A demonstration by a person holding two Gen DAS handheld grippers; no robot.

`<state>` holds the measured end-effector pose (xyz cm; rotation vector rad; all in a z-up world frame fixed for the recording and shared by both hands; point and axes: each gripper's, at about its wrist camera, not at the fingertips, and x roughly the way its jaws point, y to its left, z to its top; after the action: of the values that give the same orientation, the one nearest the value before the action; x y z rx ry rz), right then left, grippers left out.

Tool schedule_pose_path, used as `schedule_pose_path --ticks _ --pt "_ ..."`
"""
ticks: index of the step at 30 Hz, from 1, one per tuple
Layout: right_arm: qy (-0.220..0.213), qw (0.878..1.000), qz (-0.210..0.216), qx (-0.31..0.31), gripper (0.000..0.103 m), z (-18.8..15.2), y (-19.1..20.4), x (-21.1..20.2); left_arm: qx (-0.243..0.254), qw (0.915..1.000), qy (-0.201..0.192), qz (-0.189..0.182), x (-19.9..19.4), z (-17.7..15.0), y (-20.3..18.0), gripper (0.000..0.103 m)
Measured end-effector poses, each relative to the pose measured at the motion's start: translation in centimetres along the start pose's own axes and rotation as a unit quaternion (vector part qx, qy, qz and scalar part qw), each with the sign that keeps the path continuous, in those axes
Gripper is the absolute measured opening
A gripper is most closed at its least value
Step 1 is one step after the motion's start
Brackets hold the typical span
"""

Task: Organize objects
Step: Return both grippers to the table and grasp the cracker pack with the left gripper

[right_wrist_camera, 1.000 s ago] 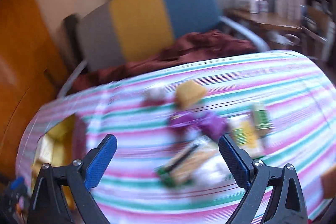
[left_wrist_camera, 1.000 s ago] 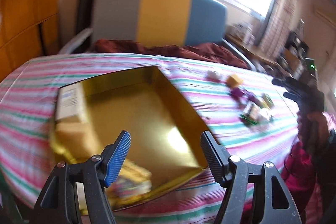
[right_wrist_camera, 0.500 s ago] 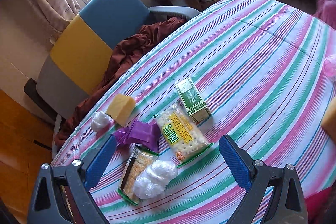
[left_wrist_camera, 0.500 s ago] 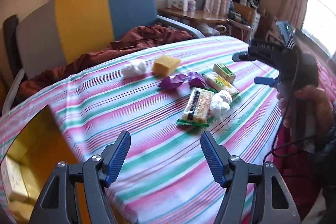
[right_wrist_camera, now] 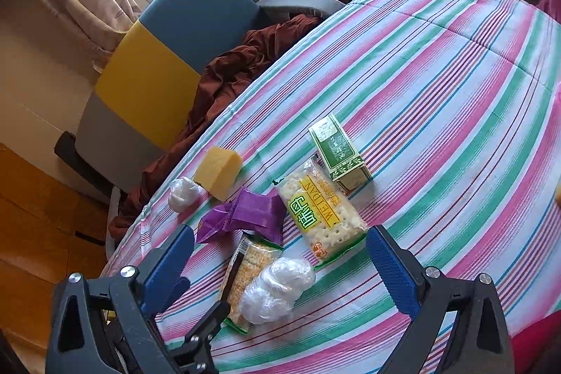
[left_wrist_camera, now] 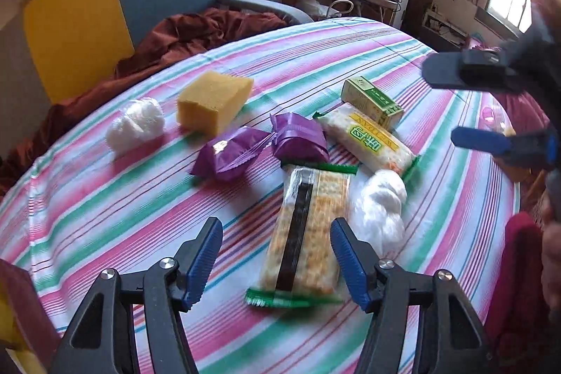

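the step in hand looks like the reach for the next item: the left gripper (left_wrist_camera: 277,255) hangs over the near end of the cracker packet with the dark stripe (left_wrist_camera: 305,233), its blue pads set either side of the packet's near half. its jaws have just been closing but stand well apart, and nothing is pressed between them. the right gripper (right_wrist_camera: 280,260) is wide open and holds nothing, poised over the same cluster on the striped tablecloth (left_wrist_camera: 105,216).

the packet lies flat in the near middle of the cloth, its long axis running near to far, the far end touching the purple wrapper (left_wrist_camera: 298,139) and the white plastic wad (left_wrist_camera: 378,205) just beside its right edge. its short width sits across the jaw line, so the next move calls for coming down and closing across that width, without catching the wad.

further back lie the yellow sponge (left_wrist_camera: 210,100), the weidan cracker pack (left_wrist_camera: 368,139) and the green carton (left_wrist_camera: 371,97).
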<state>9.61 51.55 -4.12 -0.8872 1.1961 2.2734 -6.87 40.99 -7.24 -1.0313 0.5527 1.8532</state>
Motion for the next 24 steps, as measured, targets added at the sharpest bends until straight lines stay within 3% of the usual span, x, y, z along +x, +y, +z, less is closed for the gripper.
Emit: schedule_pose_path --ticks 4,6,7,8,9,13,24 --pt "0.003 1.0 0.005 0.01 0.099 0.2 -0.4 0.2 -0.002 0.9992 0.021 -0.033 1.7 0.4 -1.1 0.065" --pt "0.003 1.0 0.006 0.013 0.099 0.3 -0.5 0.1 0.015 0.9985 0.044 -0.027 3.0 -0.1 -2.3 0.065" --pt "0.003 1.0 0.006 0.013 0.099 0.3 -0.5 0.2 0.029 0.9989 0.035 -0.011 3.0 -0.5 -3.0 0.064" --pt "0.003 1.0 0.006 0.013 0.099 0.3 -0.5 0.1 0.037 0.999 0.025 -0.007 2.8 -0.8 -3.4 0.059" --pt "0.003 1.0 0.006 0.013 0.099 0.3 -0.5 0.1 0.026 0.9994 0.019 -0.01 2.5 -1.1 -3.4 0.045" --pt "0.002 1.0 0.001 0.014 0.099 0.5 -0.6 0.3 -0.039 0.9992 0.009 -0.008 0.9 -2.7 -2.0 0.045" --pt "0.008 1.0 -0.002 -0.03 0.099 0.0 0.8 0.5 -0.066 0.9974 -0.015 0.026 -4.6 -10.7 -2.0 0.045"
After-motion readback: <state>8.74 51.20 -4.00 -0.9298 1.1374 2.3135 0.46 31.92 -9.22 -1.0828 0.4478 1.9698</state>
